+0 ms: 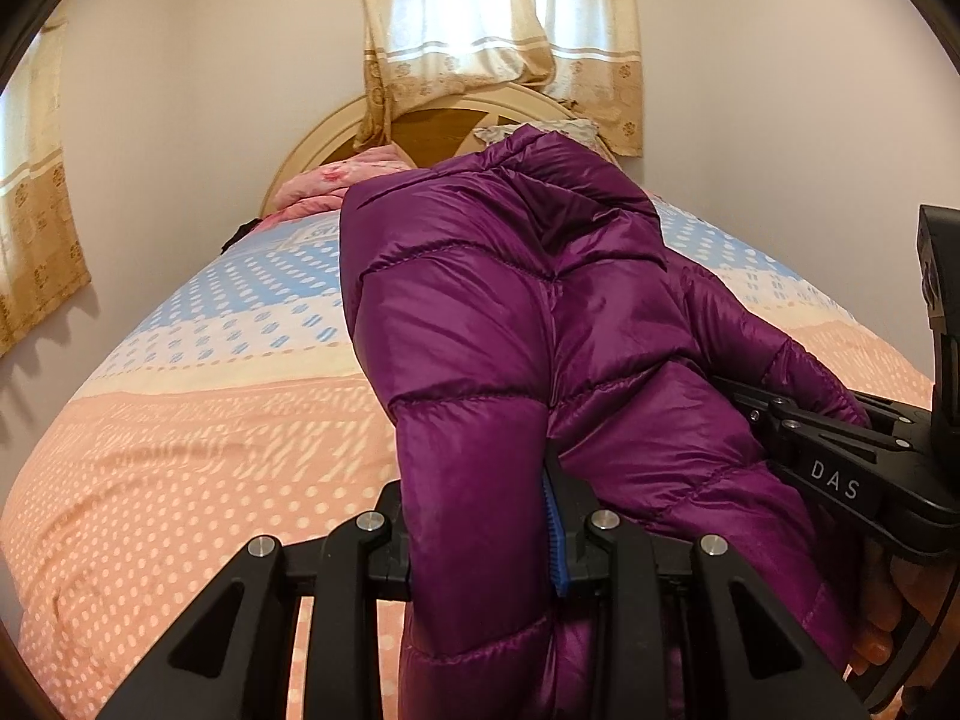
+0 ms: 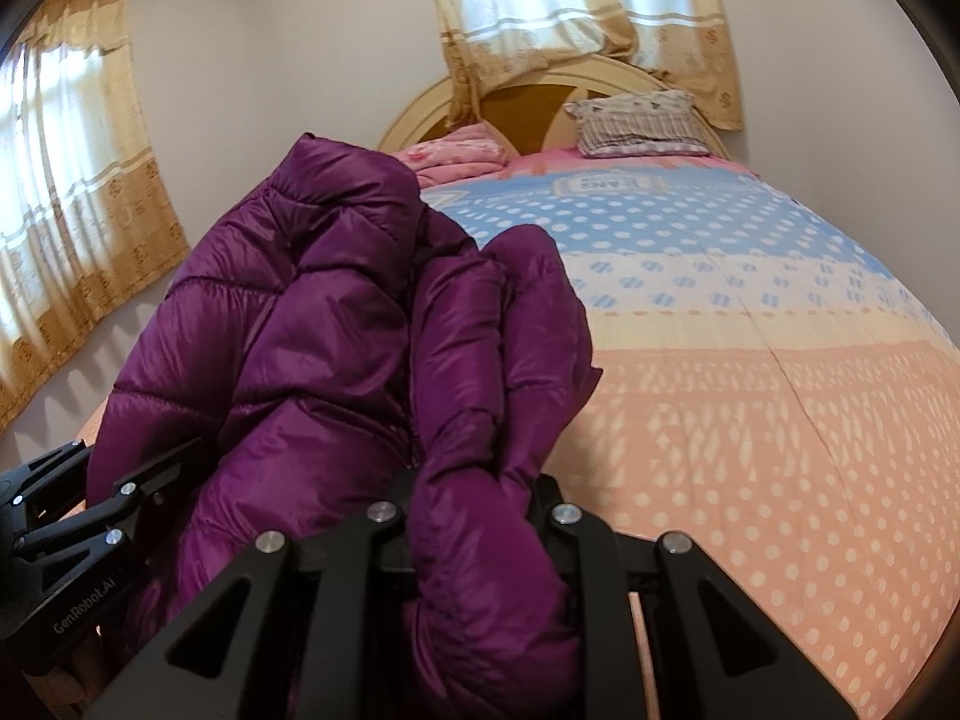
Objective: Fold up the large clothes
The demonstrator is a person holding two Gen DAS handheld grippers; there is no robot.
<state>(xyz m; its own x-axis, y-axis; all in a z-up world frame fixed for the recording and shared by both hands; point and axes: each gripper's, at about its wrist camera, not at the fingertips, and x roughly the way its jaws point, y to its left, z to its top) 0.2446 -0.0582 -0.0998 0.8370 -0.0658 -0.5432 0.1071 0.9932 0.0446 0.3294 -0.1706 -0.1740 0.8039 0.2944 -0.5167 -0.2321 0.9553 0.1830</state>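
Note:
A shiny purple quilted down jacket (image 1: 510, 312) hangs bunched above the foot of the bed. My left gripper (image 1: 480, 546) is shut on a fold of its fabric, which fills the space between the fingers. My right gripper (image 2: 474, 516) is shut on another bunched part of the jacket (image 2: 312, 324). The right gripper also shows at the right of the left wrist view (image 1: 840, 456), close beside the left one. The left gripper shows at the lower left of the right wrist view (image 2: 90, 516). The fingertips of both are hidden by fabric.
The bed (image 1: 180, 420) has a dotted sheet in pink, cream and blue bands. A folded pink blanket (image 2: 462, 153) and a patterned pillow (image 2: 636, 120) lie by the rounded headboard (image 1: 336, 132). Curtained windows (image 2: 72, 192) are behind and to the left.

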